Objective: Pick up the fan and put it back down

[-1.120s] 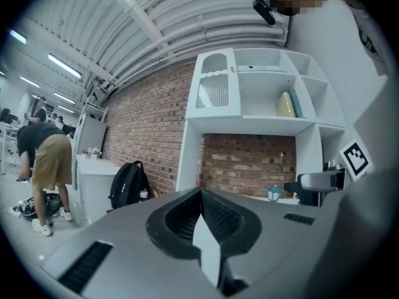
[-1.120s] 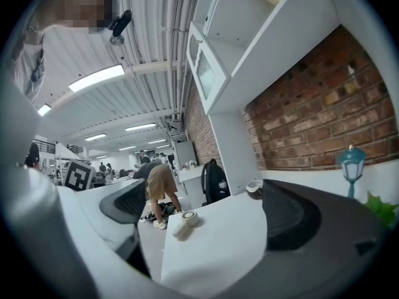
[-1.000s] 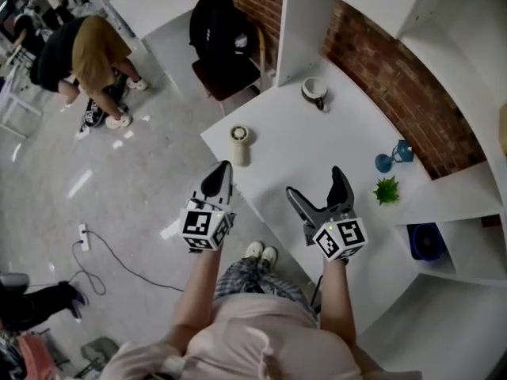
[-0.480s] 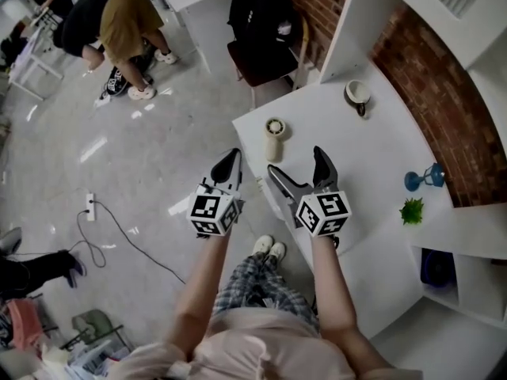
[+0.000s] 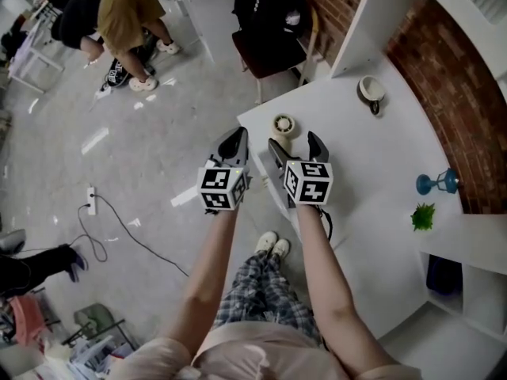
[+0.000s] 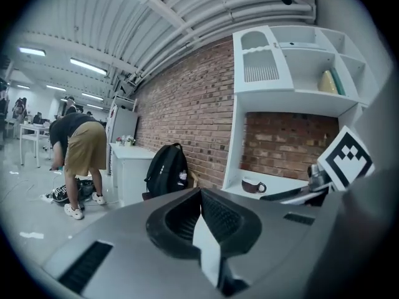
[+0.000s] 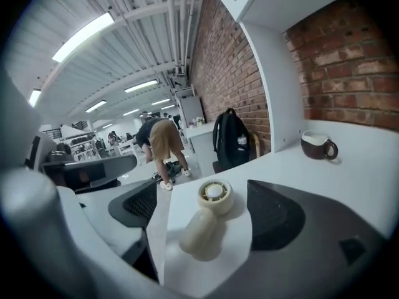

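Observation:
A cream hand-held fan [image 5: 283, 127] lies on the white table [image 5: 372, 157] near its corner, round head away from me. In the right gripper view the fan [image 7: 209, 220] lies between the two black pads [image 7: 274, 213], with a gap on each side. My right gripper [image 5: 295, 145] sits just short of the fan; its jaws are closing and do not press on it. My left gripper [image 5: 234, 139] hovers beside the table's edge, left of the fan, over the floor. Its jaws [image 6: 202, 223] meet with nothing between them.
A brown mug [image 5: 369, 91] stands at the table's far side by the brick wall. A blue stand [image 5: 437, 184] and a small green plant [image 5: 422, 216] are at the right. A black backpack [image 5: 269, 10] rests on a chair beyond the corner. A person [image 5: 119, 14] bends over further off.
Both grippers have moved forward and down toward the table corner. The right gripper's jaws now flank the fan and stand a little narrower than before.

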Motion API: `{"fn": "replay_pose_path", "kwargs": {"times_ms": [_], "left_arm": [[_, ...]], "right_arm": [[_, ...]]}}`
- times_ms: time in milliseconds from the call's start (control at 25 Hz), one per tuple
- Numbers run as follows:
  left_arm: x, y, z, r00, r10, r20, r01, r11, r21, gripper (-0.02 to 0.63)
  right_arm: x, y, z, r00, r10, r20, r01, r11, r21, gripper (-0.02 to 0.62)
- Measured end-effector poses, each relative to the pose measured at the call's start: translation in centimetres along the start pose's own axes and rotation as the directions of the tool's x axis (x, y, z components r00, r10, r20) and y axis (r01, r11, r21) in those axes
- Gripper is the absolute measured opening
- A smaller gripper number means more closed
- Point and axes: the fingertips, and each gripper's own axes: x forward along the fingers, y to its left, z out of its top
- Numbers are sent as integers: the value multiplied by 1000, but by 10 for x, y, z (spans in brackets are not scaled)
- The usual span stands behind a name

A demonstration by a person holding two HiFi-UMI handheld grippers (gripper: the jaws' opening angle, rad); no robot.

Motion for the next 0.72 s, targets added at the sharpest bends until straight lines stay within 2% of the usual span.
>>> {"fn": "replay_pose_path", "kwargs": {"times_ms": [200, 480, 720], "left_arm": [[11, 8, -22, 999, 15, -36, -16, 999, -28, 28], [10, 7, -50, 998, 8, -57, -10, 999, -44, 28], [12, 10, -70, 997, 5, -81, -10, 998, -58, 28]], "right_arm": [[26, 0, -36, 994, -55, -96, 56, 998, 8, 428], [49, -5, -67, 977, -129, -170, 129, 992, -10, 391], [61, -2, -80, 963, -148, -225, 146, 989, -27, 377]]}}
